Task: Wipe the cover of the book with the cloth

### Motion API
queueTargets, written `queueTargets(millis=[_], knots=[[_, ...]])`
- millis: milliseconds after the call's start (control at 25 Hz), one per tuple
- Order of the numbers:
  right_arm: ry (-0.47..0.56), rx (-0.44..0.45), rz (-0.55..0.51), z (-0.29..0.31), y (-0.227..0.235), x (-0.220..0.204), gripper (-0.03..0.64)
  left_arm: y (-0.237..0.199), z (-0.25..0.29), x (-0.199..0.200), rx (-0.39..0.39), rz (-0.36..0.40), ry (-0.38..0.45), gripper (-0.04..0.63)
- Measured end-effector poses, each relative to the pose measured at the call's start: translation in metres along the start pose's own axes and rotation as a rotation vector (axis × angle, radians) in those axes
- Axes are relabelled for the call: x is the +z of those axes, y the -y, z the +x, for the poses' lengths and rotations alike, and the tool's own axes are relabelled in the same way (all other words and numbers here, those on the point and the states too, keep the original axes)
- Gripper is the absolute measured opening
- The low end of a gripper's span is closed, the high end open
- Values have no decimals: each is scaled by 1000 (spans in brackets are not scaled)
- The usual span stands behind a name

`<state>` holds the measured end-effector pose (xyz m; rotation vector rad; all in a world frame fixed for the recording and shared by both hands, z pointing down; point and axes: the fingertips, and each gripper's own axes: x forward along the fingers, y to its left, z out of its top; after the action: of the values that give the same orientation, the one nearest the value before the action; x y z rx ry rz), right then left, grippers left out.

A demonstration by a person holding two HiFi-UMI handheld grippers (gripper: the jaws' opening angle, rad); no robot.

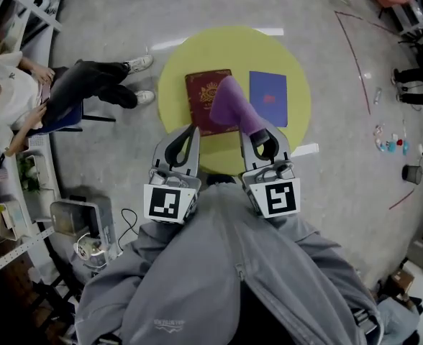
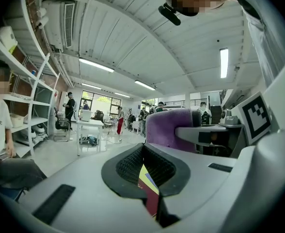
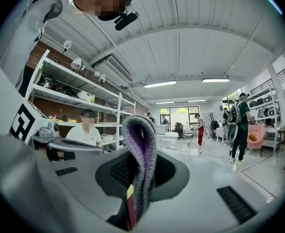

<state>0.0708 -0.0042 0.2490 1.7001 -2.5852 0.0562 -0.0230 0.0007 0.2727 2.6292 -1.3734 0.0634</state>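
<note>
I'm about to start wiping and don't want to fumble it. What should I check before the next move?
1. Cloth gripped: purple cloth clamped in the right gripper, jaws shut on it: ok.
2. Cloth over target: its free end lies over the red book's right side: ok.
3. Cloth pressing on the cover: cannot tell.
4. Book steadied: left gripper shut, empty, by the book's near edge; contact unclear: cannot tell.
5. Wiping path clear: blue book lies apart to the right on the yellow table: ok.
</note>
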Motion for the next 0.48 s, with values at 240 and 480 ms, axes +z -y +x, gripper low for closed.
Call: queueTargets(millis=[240,480], knots=[[-8,100,9,29,24,-6,60,0,34,0,66,3,-8,17],[-22,167,15,47,33,-19,60,1,52,-4,93,15,-13,17]])
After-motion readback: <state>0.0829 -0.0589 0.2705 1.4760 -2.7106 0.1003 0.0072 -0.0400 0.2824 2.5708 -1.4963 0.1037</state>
